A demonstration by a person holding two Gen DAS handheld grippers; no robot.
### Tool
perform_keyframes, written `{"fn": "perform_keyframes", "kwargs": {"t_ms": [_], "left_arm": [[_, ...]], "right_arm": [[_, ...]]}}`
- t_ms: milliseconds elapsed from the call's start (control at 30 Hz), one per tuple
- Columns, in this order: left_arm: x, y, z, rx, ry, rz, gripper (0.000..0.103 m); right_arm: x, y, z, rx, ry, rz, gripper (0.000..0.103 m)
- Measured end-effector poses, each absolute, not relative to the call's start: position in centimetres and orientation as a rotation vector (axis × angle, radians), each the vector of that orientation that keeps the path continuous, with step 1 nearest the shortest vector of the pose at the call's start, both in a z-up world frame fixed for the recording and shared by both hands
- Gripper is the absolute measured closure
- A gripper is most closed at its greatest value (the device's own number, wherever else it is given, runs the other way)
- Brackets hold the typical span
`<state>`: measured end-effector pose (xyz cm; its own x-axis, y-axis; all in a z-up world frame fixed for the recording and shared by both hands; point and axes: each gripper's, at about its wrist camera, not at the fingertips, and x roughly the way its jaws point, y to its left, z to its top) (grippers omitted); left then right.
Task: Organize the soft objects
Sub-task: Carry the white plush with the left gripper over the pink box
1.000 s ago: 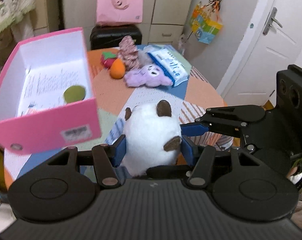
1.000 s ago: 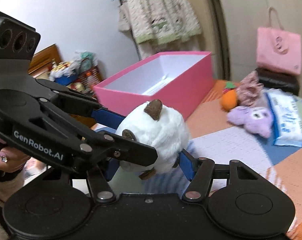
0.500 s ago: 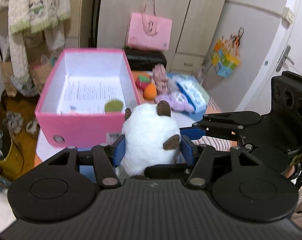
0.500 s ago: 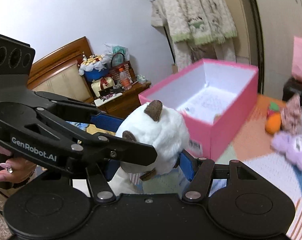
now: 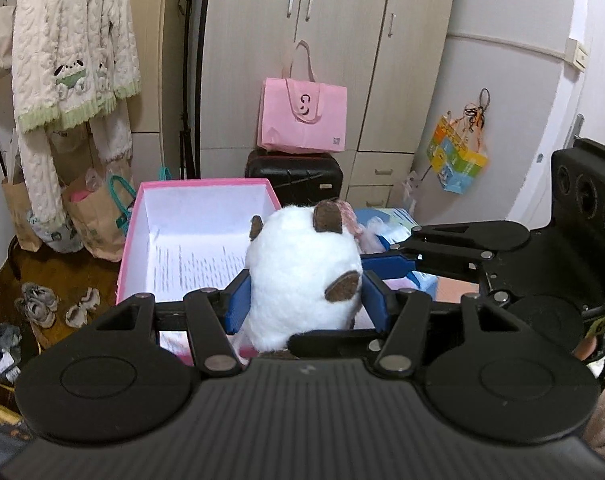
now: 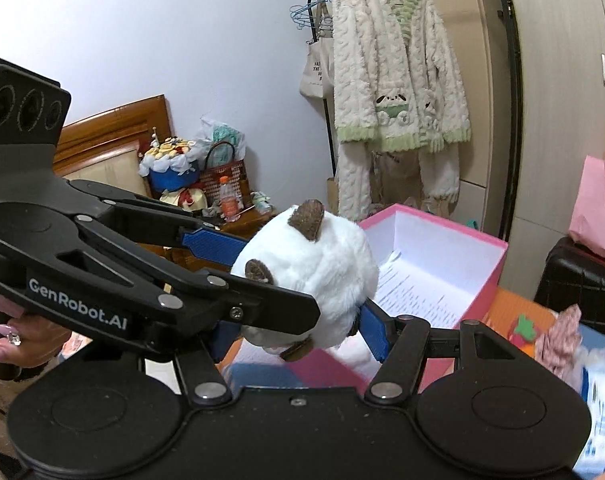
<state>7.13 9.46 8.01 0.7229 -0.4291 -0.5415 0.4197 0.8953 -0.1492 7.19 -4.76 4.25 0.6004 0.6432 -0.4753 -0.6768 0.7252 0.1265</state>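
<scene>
Both grippers clamp one white plush above the near end of the pink box.

Plush [image 5: 302, 276]: round, white, with brown ears and a brown patch, off the table. Left gripper [image 5: 307, 300]: blue pads [image 5: 238, 300] pressed into the plush's sides, fur bulging over them. Right gripper [image 6: 298, 330]: jaws also closed on the plush, blue pad [image 6: 372, 334] against its right flank; in this view the left gripper crosses in from the left, a hand [image 6: 10, 338] with painted nails on its handle. Pink box [image 5: 142, 216]: open, white inside, printed paper [image 5: 198, 264] on the bottom, directly behind and below the plush. Right of box, on the table [image 6: 510, 308]: other soft toys [image 6: 562, 336], partly hidden and blurred. Background: pink bag [image 5: 302, 118] on a black case [image 5: 294, 174], fleece robe [image 6: 398, 80] hanging on a rack.
</scene>
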Motion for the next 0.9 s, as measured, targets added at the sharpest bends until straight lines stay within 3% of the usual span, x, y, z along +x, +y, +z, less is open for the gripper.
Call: {"fn": "perform_keyframes", "kwargs": {"t_ms": [267, 900], "left_arm": [[13.1, 10.4, 6.0, -0.052, 0.597, -0.462, 0.047], [23.7, 12.6, -1.3, -0.182, 0.886, -0.416, 0.047]], "right_arm": [[13.7, -4.1, 2.9, -0.057, 0.550, 0.749, 0.035], [24.0, 0.6, -2.9, -0.350, 0.790, 0.746, 0.035]]}}
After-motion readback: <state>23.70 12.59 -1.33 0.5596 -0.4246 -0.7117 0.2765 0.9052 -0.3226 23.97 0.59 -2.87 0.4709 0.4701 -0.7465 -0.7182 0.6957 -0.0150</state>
